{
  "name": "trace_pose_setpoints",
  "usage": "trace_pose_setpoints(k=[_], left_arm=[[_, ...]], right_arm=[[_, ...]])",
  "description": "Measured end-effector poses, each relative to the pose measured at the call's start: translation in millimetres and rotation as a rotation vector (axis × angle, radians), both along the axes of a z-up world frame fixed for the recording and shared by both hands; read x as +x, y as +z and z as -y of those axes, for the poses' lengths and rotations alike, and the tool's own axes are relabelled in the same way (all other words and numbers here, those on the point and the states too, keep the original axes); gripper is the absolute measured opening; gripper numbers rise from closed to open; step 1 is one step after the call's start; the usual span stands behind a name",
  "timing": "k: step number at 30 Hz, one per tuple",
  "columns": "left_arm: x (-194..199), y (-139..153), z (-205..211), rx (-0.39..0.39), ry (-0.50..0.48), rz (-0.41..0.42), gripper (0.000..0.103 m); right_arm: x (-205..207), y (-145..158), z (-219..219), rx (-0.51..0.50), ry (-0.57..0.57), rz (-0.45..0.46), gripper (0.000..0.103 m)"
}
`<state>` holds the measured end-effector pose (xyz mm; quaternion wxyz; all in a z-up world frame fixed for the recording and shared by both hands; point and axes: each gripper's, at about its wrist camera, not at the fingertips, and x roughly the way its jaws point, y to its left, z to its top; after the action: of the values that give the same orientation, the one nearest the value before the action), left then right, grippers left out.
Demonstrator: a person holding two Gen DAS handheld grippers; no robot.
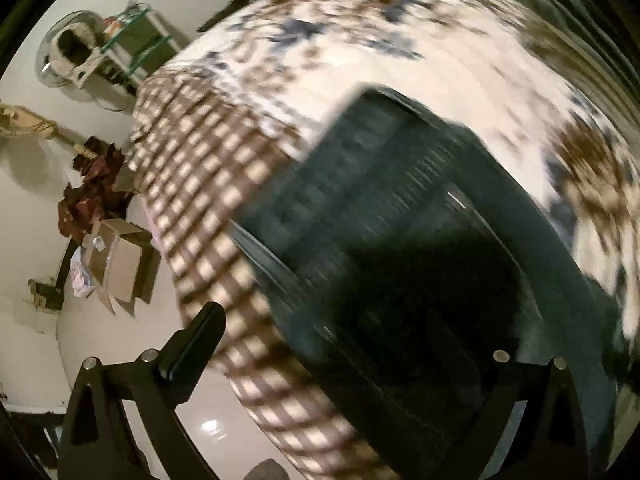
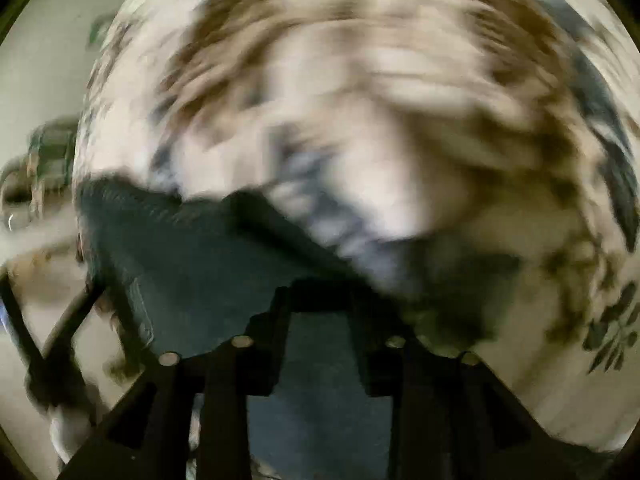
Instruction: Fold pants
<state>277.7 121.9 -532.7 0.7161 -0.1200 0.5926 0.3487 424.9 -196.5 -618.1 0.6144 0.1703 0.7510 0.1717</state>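
Between right gripper (image 2: 320, 304) fingers, narrowly set: dark teal denim pants (image 2: 192, 272), apparently pinched, presumably to carry an edge over for a fold. Left gripper (image 1: 360, 344) spread wide, holding nothing, hovering above pants (image 1: 400, 240) lying flat on floral cream bedspread (image 1: 400, 60). Only in left view: checked brown blanket (image 1: 200, 184), cardboard boxes (image 1: 120, 264) on floor.

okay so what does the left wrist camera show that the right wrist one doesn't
Only the left wrist view shows the checkered bed edge, the cardboard boxes on the floor and the green-framed shelf. Only the right wrist view shows the right gripper, its fingers spread with dark cloth between them; blur hides any grip. Both show the dark pants lying on the floral bedspread.
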Motion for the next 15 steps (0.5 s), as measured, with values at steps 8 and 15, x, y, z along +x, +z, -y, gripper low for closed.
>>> trace_pose_setpoints(k=[8,15], left_arm=[[-13,11,123,-0.021,-0.231,-0.005,0.103],[-35,4,245,-0.066,-0.401,-0.025,0.103]], right_arm=[[-102,84,152,-0.022,-0.259,0.159,0.084],[-281,93,378,-0.114,-0.69,0.108,0.085]])
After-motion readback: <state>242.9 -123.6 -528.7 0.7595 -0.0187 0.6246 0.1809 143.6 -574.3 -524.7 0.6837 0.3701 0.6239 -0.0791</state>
